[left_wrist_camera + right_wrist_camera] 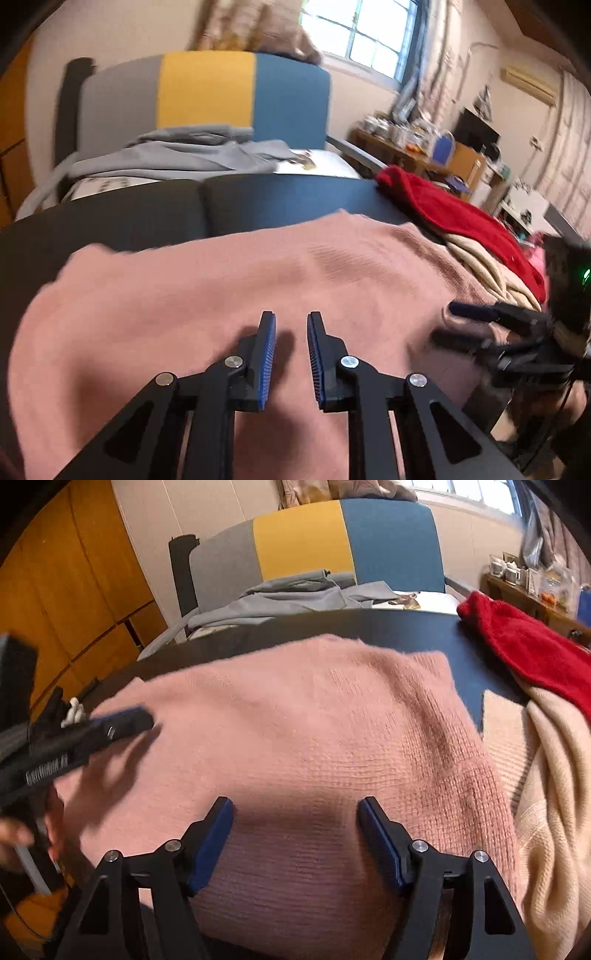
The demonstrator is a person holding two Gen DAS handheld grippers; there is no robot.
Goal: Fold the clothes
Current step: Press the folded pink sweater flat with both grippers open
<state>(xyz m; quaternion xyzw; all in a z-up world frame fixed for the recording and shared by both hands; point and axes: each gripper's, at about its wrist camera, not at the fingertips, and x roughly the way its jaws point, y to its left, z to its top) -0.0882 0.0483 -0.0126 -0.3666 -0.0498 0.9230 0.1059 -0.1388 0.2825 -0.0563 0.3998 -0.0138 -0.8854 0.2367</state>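
A pink knitted sweater lies spread flat on the dark table; it also shows in the right wrist view. My left gripper hovers over its near middle, jaws a narrow gap apart, holding nothing. My right gripper is wide open and empty over the sweater's near edge. The right gripper appears in the left wrist view at the sweater's right side. The left gripper appears in the right wrist view over the sweater's left part.
A red garment and a cream knit are piled on the table's right side. Behind the table stands a grey, yellow and blue chair with grey cloth on it. A cluttered shelf is at the far right.
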